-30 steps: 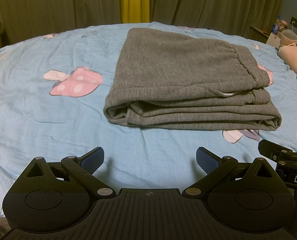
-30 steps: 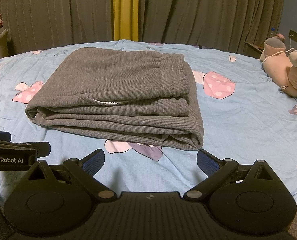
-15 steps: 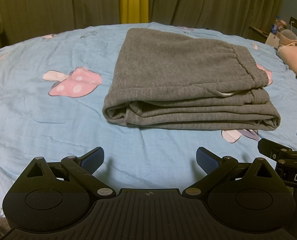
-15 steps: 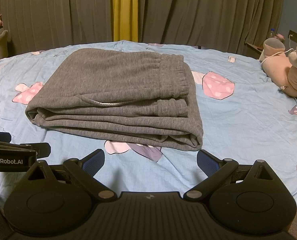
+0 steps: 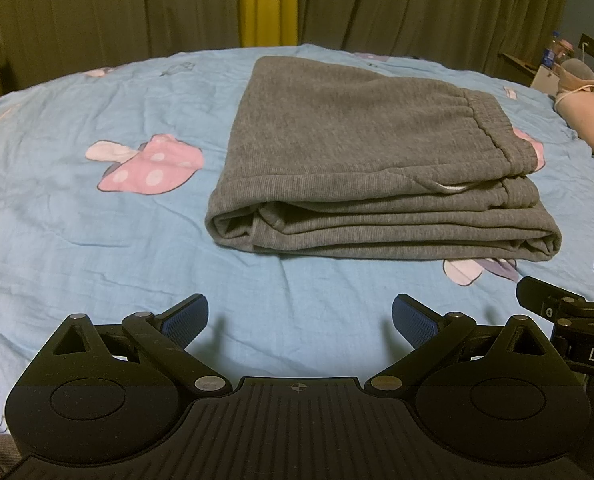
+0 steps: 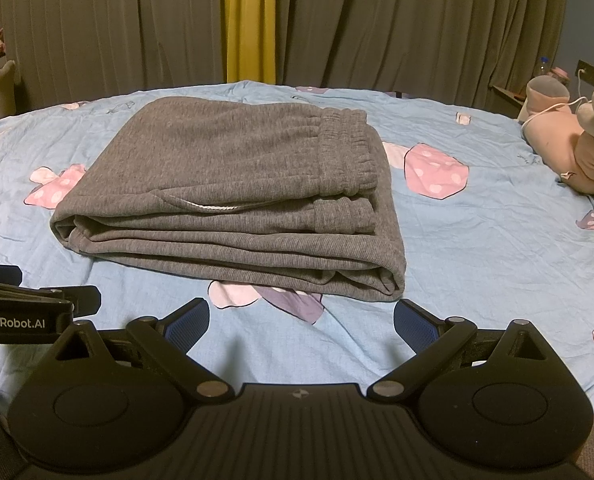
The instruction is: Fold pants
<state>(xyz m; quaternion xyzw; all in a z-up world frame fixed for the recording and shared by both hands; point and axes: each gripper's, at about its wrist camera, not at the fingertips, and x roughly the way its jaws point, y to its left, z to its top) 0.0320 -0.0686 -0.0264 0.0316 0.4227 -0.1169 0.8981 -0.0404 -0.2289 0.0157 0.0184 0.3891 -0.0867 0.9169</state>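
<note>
Pants unmoved since earlier; plush toy beside — apart.

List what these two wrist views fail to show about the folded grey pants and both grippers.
- Pants: underside and inner layers, hidden by the top fold in both views.
- Right gripper: cut off by the left wrist view's right edge; open in its own view.
- Left gripper: open; cut off by the right view's left edge.

The grey pants are a thick, matt, finely ribbed knit cloth lying on a thin, slightly creased light-blue cotton-like bed sheet, while the left gripper and right gripper are matt black plastic with textured blue pads and small shiny metal pivots
</note>
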